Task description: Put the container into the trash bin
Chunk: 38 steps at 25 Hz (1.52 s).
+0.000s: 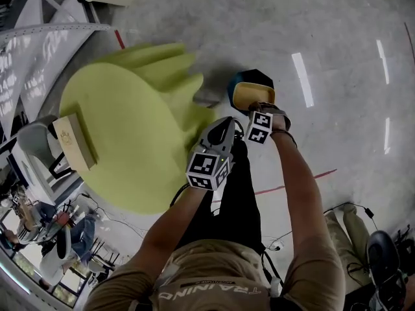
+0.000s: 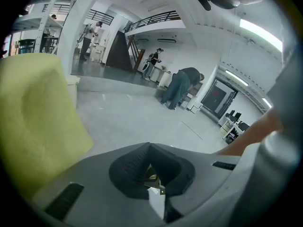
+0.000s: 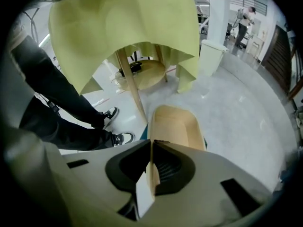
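Note:
In the head view my right gripper hangs over a dark blue trash bin on the floor, pointing steeply down. It is shut on one wall of a tan, open-topped container, which sits just above the bin's mouth. The right gripper view shows that wall pinched between the jaws of the right gripper, with the container stretching away and a teal sliver of the bin beside it. My left gripper hovers next to the right one; its jaws are shut and hold nothing.
A round table under a yellow-green cloth stands left of the bin, with a wooden box on it. Its wooden legs and my own shoes are close to the bin. Red tape crosses the floor. People stand far off.

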### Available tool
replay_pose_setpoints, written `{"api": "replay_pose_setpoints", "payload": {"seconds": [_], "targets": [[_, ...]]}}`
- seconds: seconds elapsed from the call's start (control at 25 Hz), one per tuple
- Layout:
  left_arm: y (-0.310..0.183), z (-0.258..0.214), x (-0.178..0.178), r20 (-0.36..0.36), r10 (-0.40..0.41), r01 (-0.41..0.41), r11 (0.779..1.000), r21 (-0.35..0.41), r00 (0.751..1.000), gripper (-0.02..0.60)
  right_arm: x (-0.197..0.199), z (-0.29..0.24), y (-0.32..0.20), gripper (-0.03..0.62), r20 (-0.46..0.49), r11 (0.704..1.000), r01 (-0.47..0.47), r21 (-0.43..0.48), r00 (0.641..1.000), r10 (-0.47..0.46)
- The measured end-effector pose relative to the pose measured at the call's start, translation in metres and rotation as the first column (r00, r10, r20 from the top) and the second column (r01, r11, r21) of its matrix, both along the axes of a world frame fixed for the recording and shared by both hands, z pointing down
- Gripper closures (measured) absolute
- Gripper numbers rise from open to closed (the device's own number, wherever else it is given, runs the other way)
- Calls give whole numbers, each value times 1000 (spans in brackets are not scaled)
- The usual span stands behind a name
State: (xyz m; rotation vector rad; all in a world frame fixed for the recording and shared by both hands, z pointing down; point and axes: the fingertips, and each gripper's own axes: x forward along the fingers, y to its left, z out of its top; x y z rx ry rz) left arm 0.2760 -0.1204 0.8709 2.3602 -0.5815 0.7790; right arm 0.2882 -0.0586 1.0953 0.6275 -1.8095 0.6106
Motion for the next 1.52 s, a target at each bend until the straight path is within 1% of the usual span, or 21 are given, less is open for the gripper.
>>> {"api": "replay_pose_setpoints", "payload": {"seconds": [0.2,0.28,0.32,0.44,0.52,0.64,0.68,0.76,0.8,0.92,1.0,1.2,1.36,1.52], "targets": [[1,10,-4,1,-22,22,1000,-18,1000,580,-7,19,-1,554,-19,1000,8,16,1000,-8],[2,12,-4,-6,-23,23,1000,-22,1000,580,-9,23,-3,490,-21,1000,4,25,1000,-4],[3,14,-5,-8,-26,25,999,-23,1000,580,-10,24,-5,477,-21,999,0,32,1000,1],[7,15,-12,-8,-29,29,999,-30,1000,580,-14,23,-3,477,-28,998,-15,53,999,16],[10,13,-17,-8,-26,25,999,-32,1000,580,-19,20,5,478,-28,999,-16,49,999,17],[11,7,-21,-14,-16,16,1000,-21,1000,580,-24,13,13,535,-15,999,-38,32,999,39],[12,4,-23,-17,-11,11,1000,-18,1000,580,-26,9,16,539,-5,998,-61,24,998,61],[15,-6,-28,-22,-4,4,1000,-13,1000,580,-29,-3,23,594,17,993,-120,12,993,120],[16,-12,-31,-24,-3,2,1000,-11,1000,580,-30,-10,26,594,29,988,-154,8,988,154],[19,-35,-35,-36,-2,2,1000,0,999,580,-29,-42,25,595,67,969,-245,29,968,243],[20,-53,-36,-47,7,-6,1000,14,999,580,-28,-71,20,595,90,960,-273,58,959,267],[19,-110,-46,-95,1,3,999,33,996,580,-31,-152,9,595,113,940,-306,153,950,291],[17,-163,-69,-118,-11,20,997,74,993,580,-46,-217,19,595,138,926,-321,196,944,298],[7,-203,-103,-129,-50,65,992,112,990,580,-65,-277,15,595,143,902,-313,298,949,282]]}}
